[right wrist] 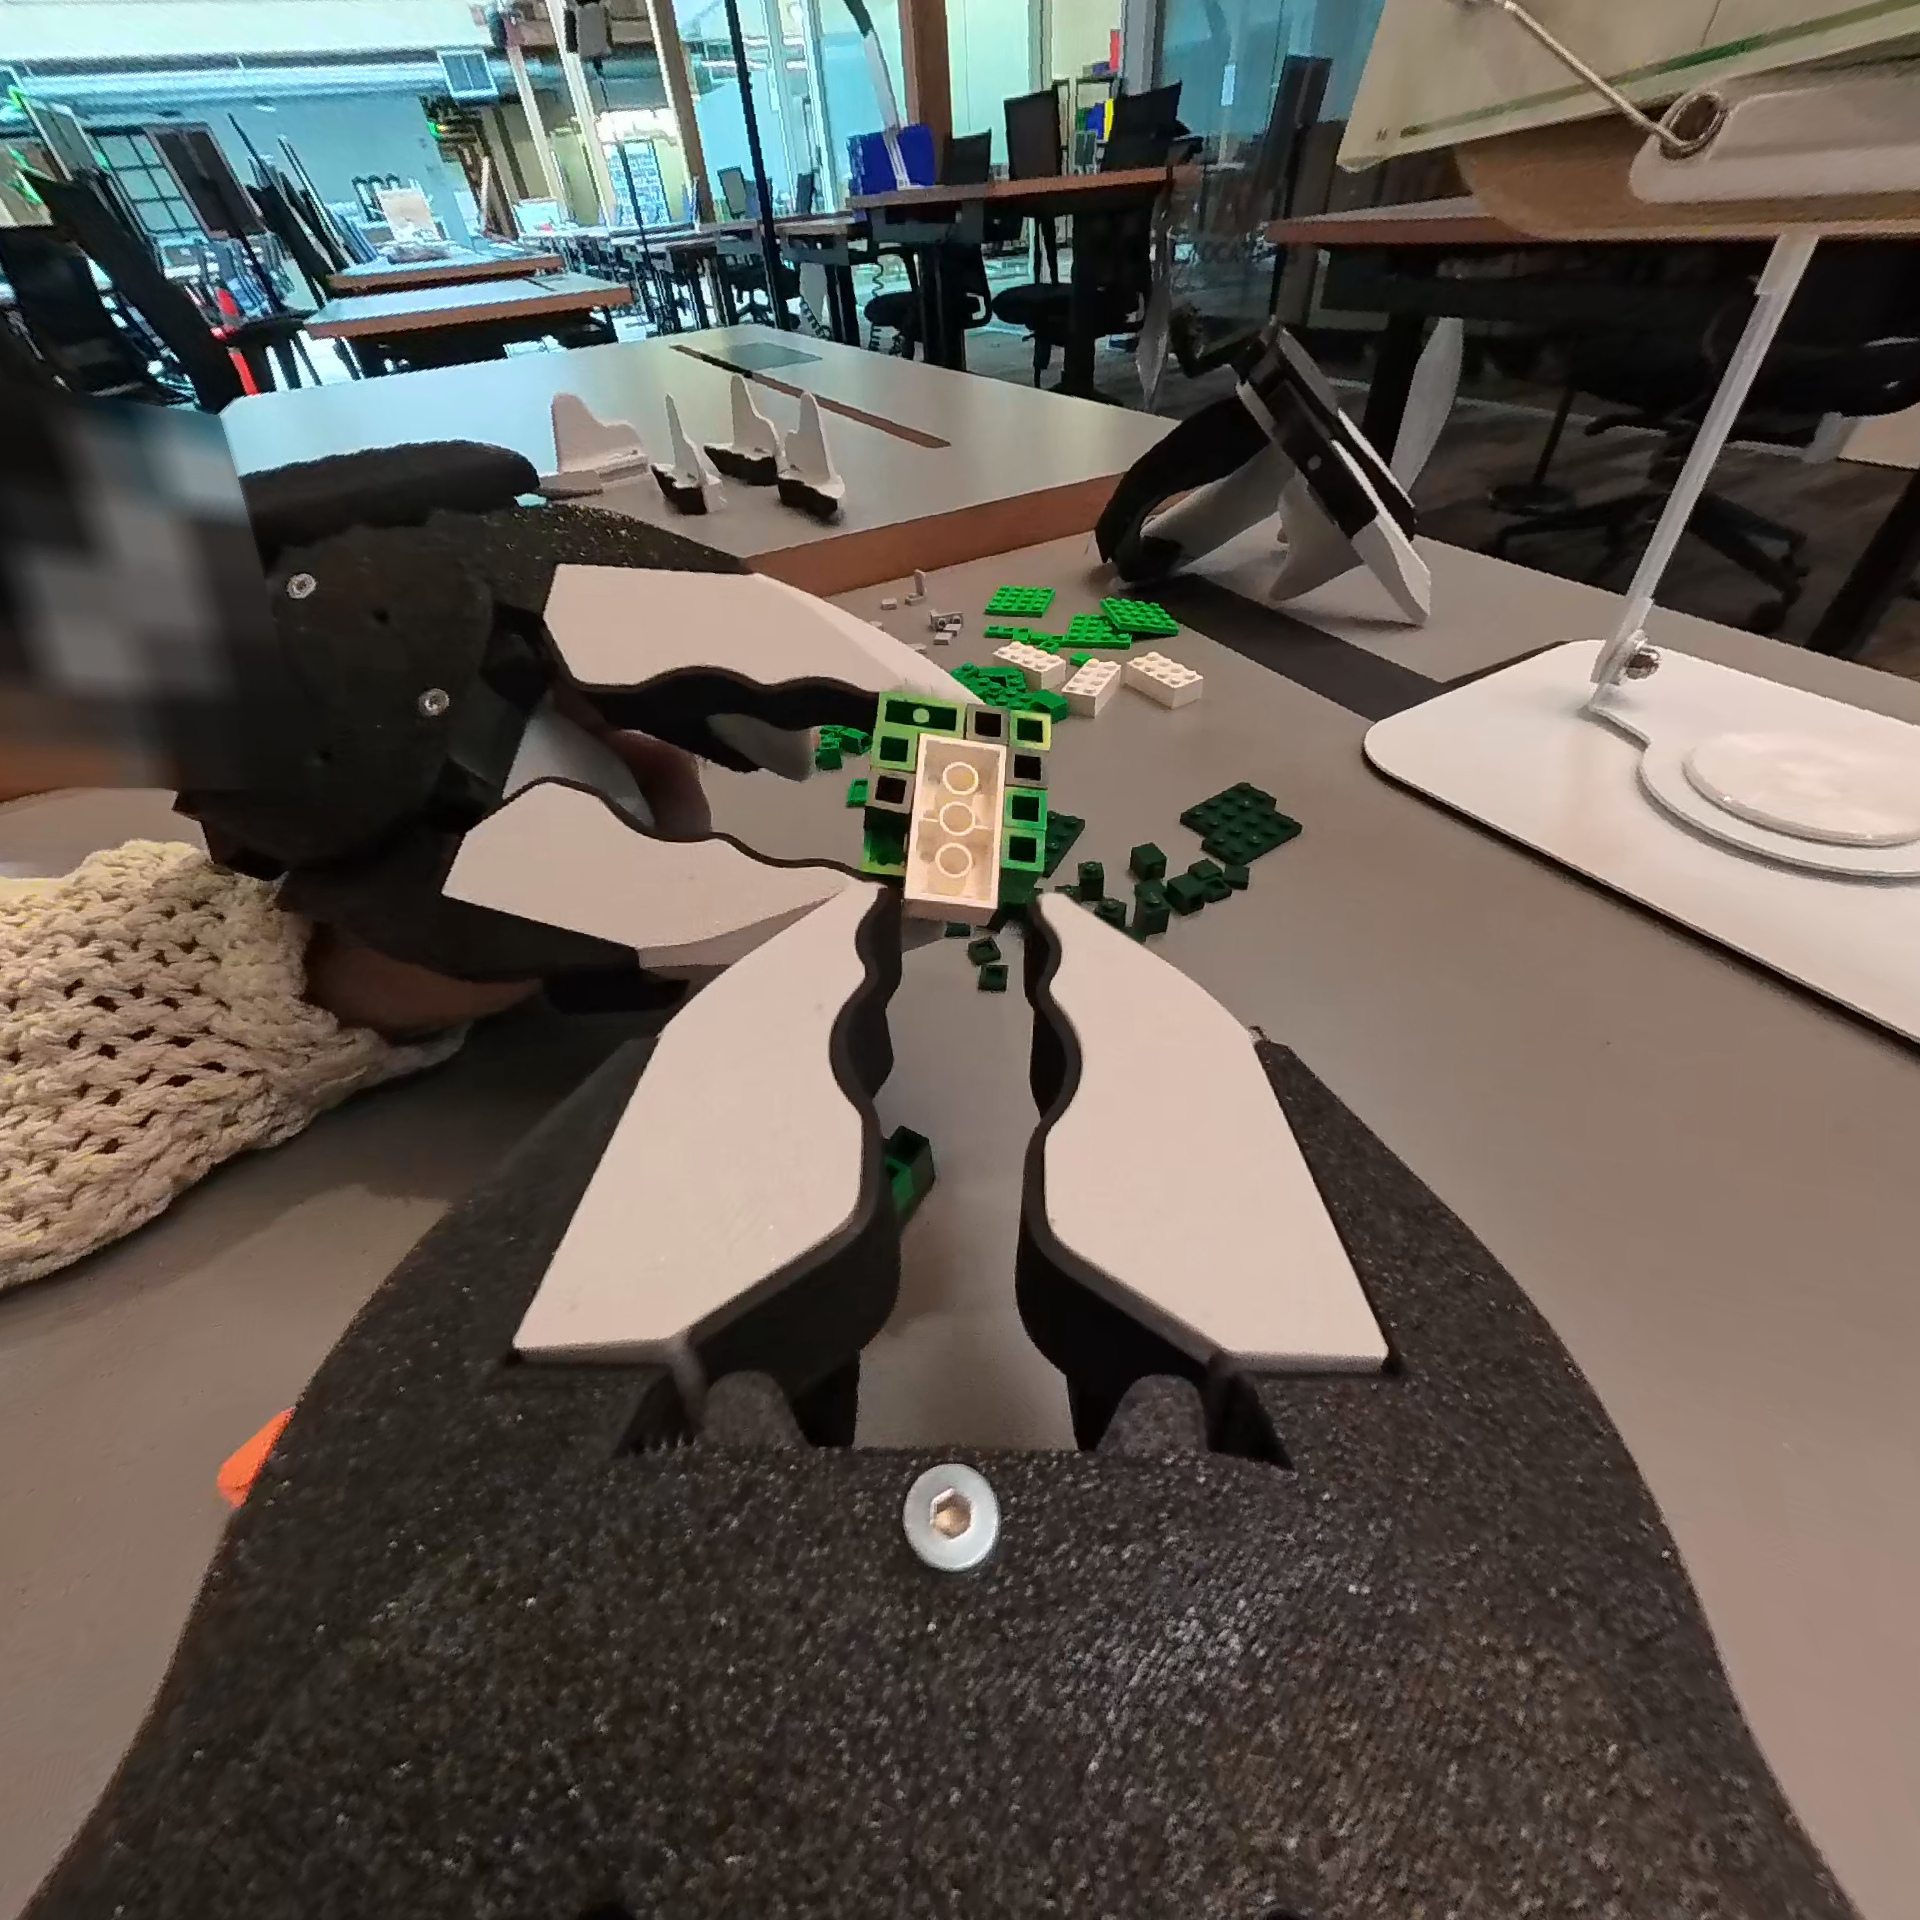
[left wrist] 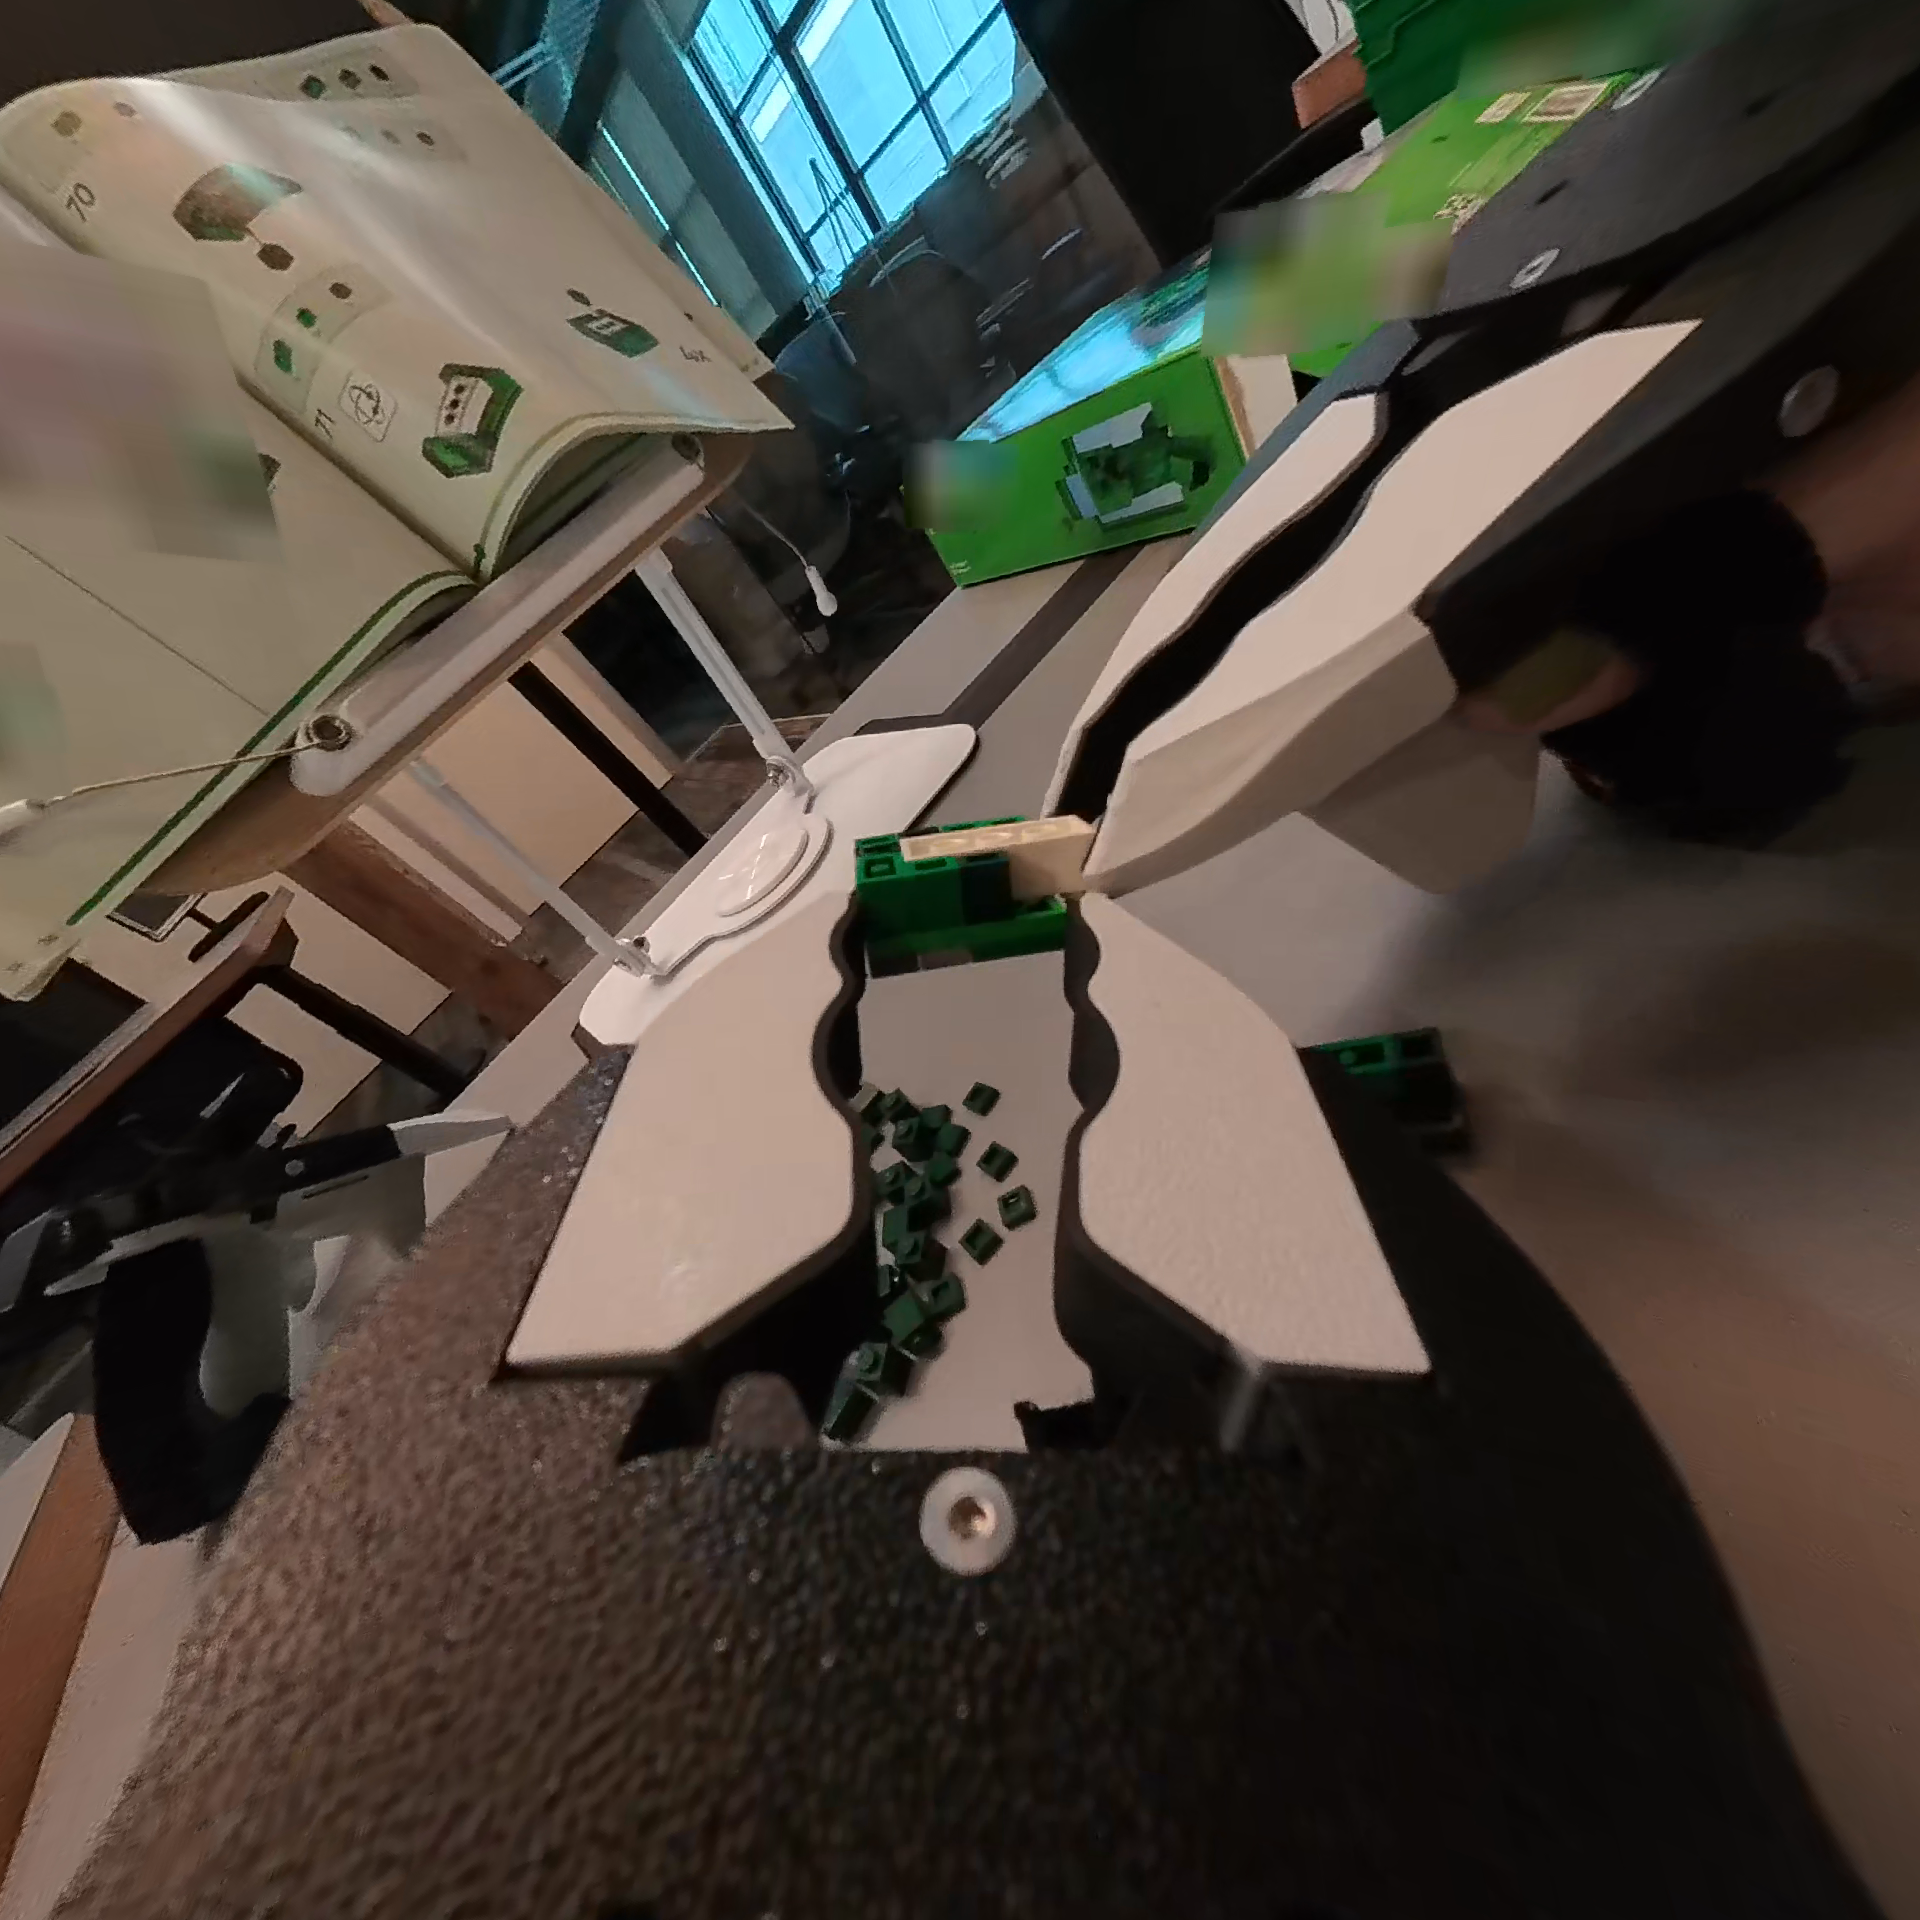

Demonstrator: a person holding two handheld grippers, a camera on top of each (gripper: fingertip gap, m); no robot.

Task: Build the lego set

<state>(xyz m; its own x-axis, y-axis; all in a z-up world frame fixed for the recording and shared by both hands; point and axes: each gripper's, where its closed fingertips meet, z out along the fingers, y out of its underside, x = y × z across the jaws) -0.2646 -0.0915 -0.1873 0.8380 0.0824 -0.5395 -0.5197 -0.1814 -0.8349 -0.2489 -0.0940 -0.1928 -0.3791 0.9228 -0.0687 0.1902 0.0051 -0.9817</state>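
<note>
My left gripper is shut on a green Lego assembly and holds it above the grey table. My right gripper comes in from the upper right, shut on one end of a white brick that lies across the top of the assembly. In the right wrist view, my right gripper holds the white brick with its hollow underside facing the camera, against the green assembly. The left gripper grips the assembly from the left.
Small dark green pieces are scattered on the table. White bricks, green plates and a dark green plate lie beyond. A white book-stand base holds the instruction booklet. A green box and a spare gripper stand farther back. The grippers are tip to tip, or close to it.
</note>
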